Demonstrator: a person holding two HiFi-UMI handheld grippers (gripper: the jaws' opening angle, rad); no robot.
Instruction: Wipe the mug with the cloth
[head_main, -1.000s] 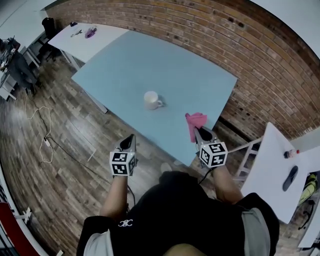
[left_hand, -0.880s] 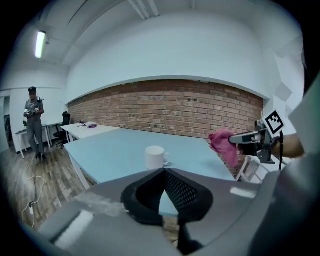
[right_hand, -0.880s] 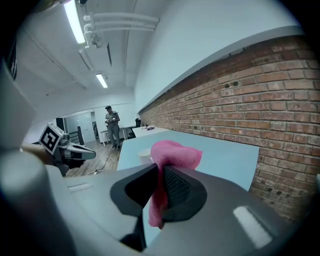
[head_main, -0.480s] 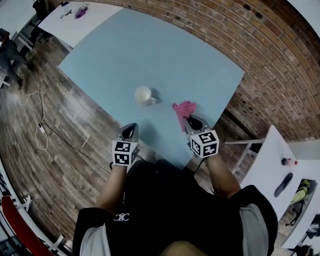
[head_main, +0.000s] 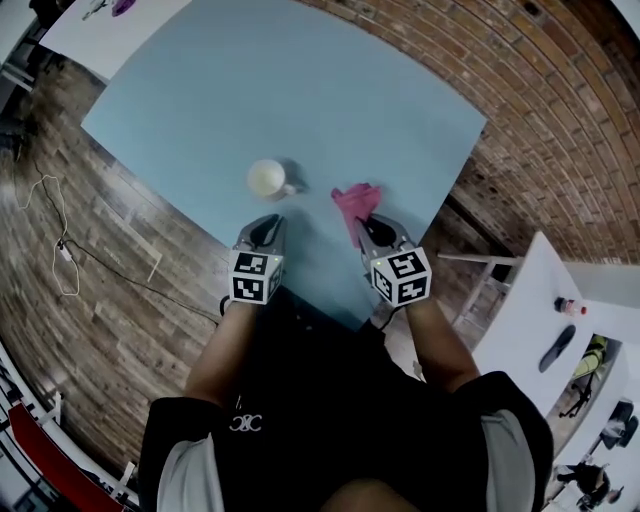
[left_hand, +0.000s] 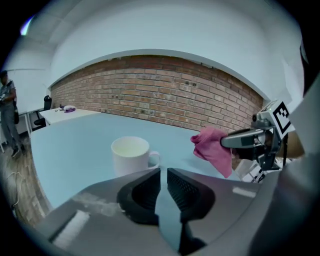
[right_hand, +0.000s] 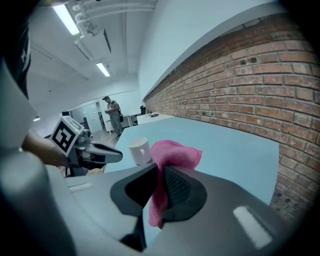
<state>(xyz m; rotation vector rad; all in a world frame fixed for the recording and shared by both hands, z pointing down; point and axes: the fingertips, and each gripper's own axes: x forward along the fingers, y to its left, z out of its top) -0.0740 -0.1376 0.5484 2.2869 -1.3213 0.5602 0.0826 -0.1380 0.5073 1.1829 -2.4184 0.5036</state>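
Head view: light blue worktop, brick wall behind it, wood floor on the near side. 1 white mug stands upright near the worktop's front edge, its handle turned to the right. The pink cloth is just right of the mug and apart from it. The left tool points at the mug from the front edge, close but not touching. The right tool has its tip at the cloth. This view does not show how either tool's jaws stand.

Left gripper view: the jaws have just been opening and stand a thin slit apart. Only worktop shows through the slit, and nothing is between the pads. The mug sits beyond the jaw tips, slightly left. Seen side-on, the cloth hangs bunched from the right tool's tip. Whether it touches the worktop, I cannot tell.

Right gripper view: the jaws are clamped on the cloth. 1 fold bulges above the pads and a loose end hangs below. The mug stands just left of the cloth. A person stands far off in the room, not visible from the head view.
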